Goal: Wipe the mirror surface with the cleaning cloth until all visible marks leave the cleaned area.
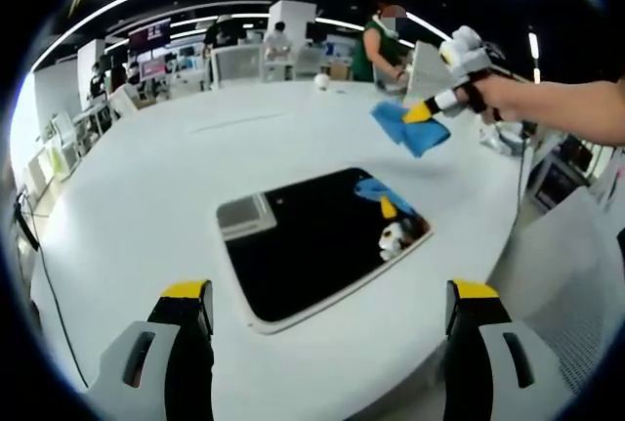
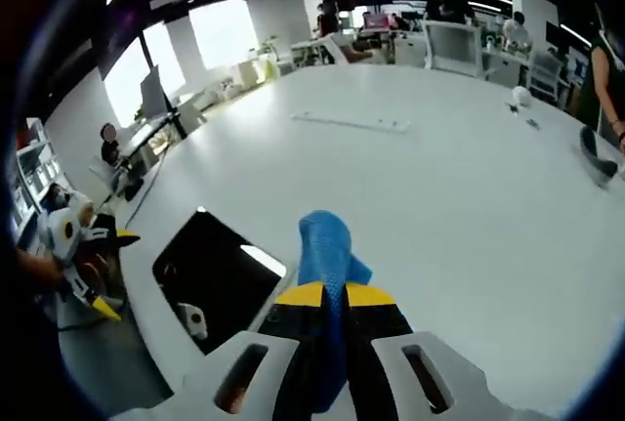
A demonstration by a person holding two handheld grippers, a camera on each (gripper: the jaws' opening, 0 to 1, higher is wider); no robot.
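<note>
**Cloth held above the surface, mirror lying flat**

In the left gripper view, a rectangular mirror (image 1: pixel 317 245) with a white frame is seen lying flat on the white round surface (image 1: pixel 146 206), between the jaws of the left hand-held gripper (image 1: pixel 327 306). These jaws are spread wide apart and nothing is held between them. The dark glass reflects a ceiling light, the blue cloth and a gripper.

Beyond the mirror, the right hand-held gripper (image 1: pixel 422 113) is seen held by a hand (image 1: pixel 508 99), and a blue cleaning cloth (image 1: pixel 410 128) is pinched at its yellow tips, hanging above the surface and apart from the mirror.

In the right gripper view, the right hand-held gripper (image 2: pixel 332 296) is closed on the cleaning cloth (image 2: pixel 327 250), which sticks up between the tips. The mirror (image 2: pixel 215 279) lies to the lower left, near the edge of the surface (image 2: pixel 439 177); the left hand-held gripper (image 2: pixel 109 273) is seen beyond it. People and desks are seen in the background.
</note>
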